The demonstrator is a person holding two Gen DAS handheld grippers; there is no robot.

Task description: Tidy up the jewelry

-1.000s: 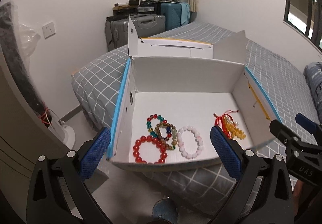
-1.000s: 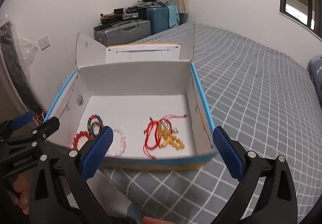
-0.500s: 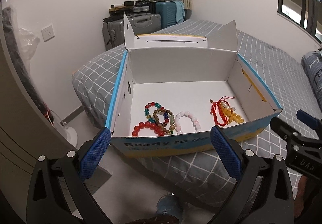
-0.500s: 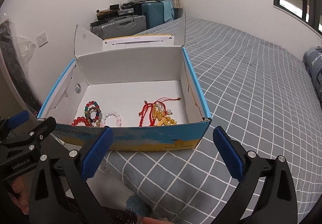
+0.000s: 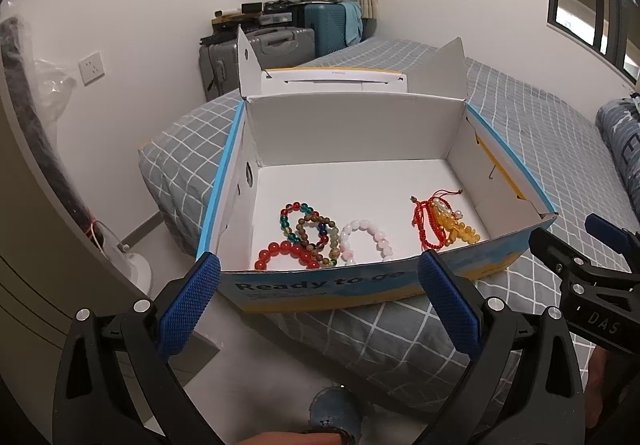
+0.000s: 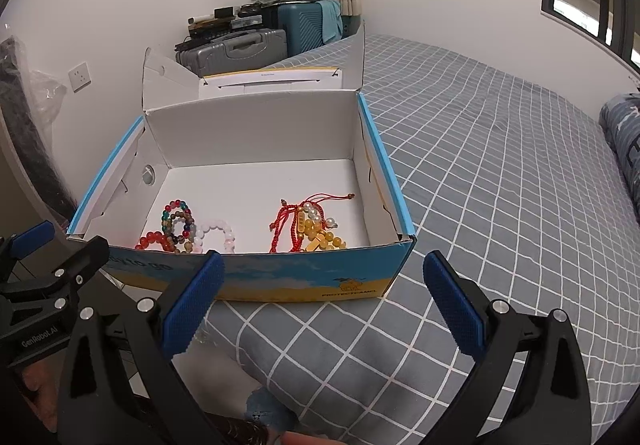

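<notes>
Left gripper (image 5: 318,295): jaws wide, empty, short of box (image 5: 352,287)
Right gripper (image 6: 322,295): jaws wide, empty
Bracelets (image 5: 320,237): heaped, box floor, near wall
Method: descend over wall; pinch one strand; lift slowly to avoid snagging neighbours

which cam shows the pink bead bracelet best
The left wrist view: the pink bead bracelet shows nearly as a full ring on the box floor. In the right wrist view the box's front wall hides its lower half.
</notes>
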